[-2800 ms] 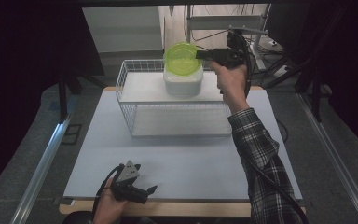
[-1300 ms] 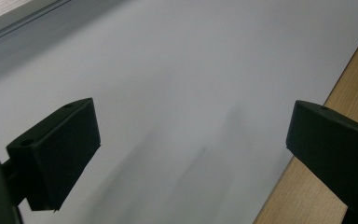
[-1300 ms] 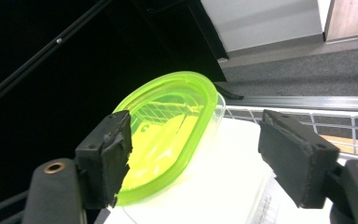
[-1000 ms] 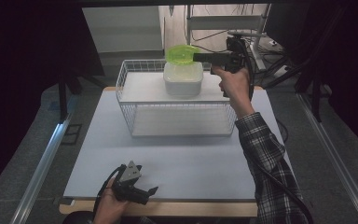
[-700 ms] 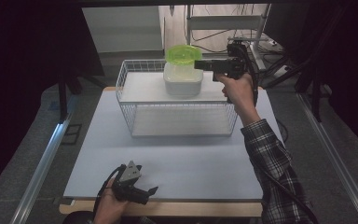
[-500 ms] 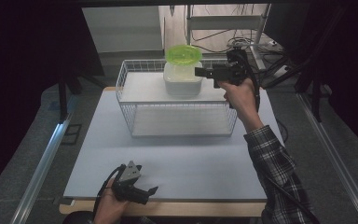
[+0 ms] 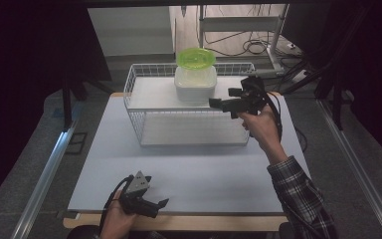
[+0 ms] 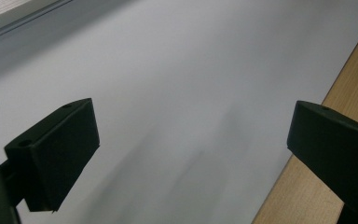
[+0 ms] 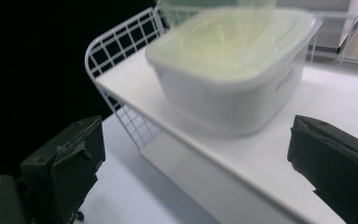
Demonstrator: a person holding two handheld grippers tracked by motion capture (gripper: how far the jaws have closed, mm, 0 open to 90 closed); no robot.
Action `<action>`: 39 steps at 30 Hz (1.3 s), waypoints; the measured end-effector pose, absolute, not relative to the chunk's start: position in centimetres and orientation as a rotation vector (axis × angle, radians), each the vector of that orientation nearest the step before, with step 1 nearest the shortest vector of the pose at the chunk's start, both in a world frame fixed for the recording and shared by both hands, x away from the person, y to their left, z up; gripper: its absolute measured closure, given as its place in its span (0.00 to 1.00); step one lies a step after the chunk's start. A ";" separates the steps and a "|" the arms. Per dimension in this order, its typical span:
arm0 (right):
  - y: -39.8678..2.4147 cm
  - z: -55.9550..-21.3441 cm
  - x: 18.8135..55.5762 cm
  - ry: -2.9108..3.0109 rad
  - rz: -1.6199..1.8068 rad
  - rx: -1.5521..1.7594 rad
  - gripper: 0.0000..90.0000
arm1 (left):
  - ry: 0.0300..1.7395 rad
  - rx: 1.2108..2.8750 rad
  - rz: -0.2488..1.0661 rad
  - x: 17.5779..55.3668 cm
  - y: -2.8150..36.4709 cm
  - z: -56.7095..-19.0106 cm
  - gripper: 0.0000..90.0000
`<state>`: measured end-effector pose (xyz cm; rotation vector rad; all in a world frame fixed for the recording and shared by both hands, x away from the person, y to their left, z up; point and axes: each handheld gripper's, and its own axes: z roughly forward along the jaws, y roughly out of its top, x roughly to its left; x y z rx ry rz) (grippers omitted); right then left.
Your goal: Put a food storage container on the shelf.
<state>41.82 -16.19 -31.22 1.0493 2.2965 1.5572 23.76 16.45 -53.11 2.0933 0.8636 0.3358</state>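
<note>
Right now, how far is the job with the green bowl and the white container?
Done: the green bowl rests on the lidded white container, on the upper shelf of the wire rack. In hand: nothing. The right gripper has just been opening, its jaws are empty and apart from the container. The left gripper rests open at the table edge. Left: perhaps only withdrawing.

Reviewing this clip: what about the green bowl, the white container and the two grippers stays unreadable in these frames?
- Green bowl: the right gripper view cuts it off at the top edge and blurs it; its inside cannot be read.
- White container: the bowl on top hides its contents in the high view.
- Left gripper: the high view shows it small and dark, fingers hard to separate.
- Right gripper: the wire basket behind makes its fingertips hard to read in the high view.
</note>
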 end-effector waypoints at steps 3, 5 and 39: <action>-16.2 -32.5 40.6 2.314 1.536 1.018 0.04 | 0.864 2.095 0.334 23.8 16.4 -53.1 0.02; -16.3 -33.6 39.9 2.324 1.523 0.999 0.04 | 0.862 2.099 0.334 23.8 16.5 -53.1 0.02; -20.5 -49.1 29.9 2.400 1.196 1.006 0.03 | 0.858 2.127 0.337 23.8 16.2 -53.3 0.02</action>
